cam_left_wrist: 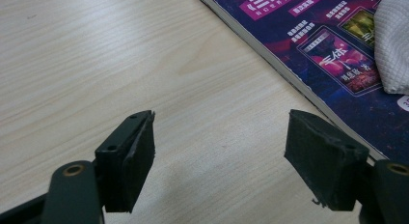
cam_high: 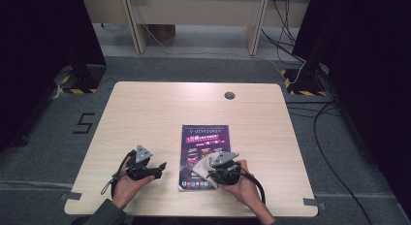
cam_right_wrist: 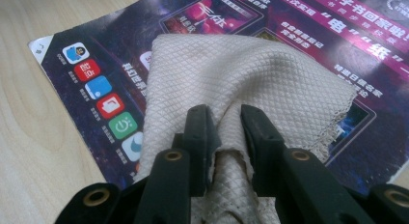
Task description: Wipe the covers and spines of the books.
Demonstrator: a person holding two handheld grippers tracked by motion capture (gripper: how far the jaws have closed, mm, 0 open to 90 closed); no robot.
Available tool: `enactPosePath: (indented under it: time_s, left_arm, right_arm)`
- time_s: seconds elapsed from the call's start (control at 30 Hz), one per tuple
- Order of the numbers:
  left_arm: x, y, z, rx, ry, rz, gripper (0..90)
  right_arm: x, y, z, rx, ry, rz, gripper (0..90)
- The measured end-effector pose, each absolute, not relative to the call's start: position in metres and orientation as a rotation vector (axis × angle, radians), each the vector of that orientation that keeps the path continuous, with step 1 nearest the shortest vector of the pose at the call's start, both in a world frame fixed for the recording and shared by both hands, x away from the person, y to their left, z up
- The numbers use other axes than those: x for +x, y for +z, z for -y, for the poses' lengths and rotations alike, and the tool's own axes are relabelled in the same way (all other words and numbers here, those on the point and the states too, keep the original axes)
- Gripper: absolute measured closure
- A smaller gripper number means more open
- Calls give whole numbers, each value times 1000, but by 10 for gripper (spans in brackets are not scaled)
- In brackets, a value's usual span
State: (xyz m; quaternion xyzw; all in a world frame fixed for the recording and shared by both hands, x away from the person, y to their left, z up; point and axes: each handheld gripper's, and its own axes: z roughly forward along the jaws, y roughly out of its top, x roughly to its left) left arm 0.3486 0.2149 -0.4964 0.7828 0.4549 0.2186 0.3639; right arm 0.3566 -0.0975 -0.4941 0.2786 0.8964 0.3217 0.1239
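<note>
Cloth (cam_right_wrist: 251, 74), a cream piece with a fine diamond weave and a frayed edge, is lying bunched on the lower part of a purple magazine cover (cam_right_wrist: 308, 35), and a fold of it is being pinched between the narrow jaws of the right gripper (cam_right_wrist: 226, 125). In the high view the cloth (cam_high: 203, 163) is showing as a pale patch beside that gripper (cam_high: 212, 175).

Going from the left: the left gripper (cam_high: 162, 165) is resting on bare wood in the person's left hand (cam_high: 127, 182), its jaws standing wide with nothing between them (cam_left_wrist: 219, 151). Just beyond it the magazine (cam_left_wrist: 333, 55) is lying flat, its spine edge facing that gripper, with bright panels and a row of app icons along its near edge. The right hand (cam_high: 245, 184) is sitting over the magazine's near right corner.

One desk (cam_high: 145, 113), pale wood with a round cable port near its far edge, is standing on grey carpet, with black curtains at both sides and cables trailing on the floor at the right.

One cloth, one magazine, two grippers.
</note>
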Motion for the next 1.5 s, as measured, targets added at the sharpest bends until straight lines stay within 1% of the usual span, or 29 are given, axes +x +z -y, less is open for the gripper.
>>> enactPosePath:
  time_s: [0.23,0.47,0.83,1.17,1.5]
  left_arm:
    - [349,-496,-215,2013,562,-1171,255]
    - [348,-497,-215,2012,562,-1172,255]
    - [348,-497,-214,2013,560,-1168,255]
    - [348,-497,-214,2015,559,-1170,255]
    - [347,-497,-212,2018,543,-1163,254]
  right_arm:
    - [347,-494,94,777,948,-2643,737]
    - [343,-494,100,787,946,-2648,737]
    - [361,-494,128,911,915,-2552,738]
    - [343,-493,114,823,911,-2623,742]
    - [350,-493,126,869,912,-2580,739]
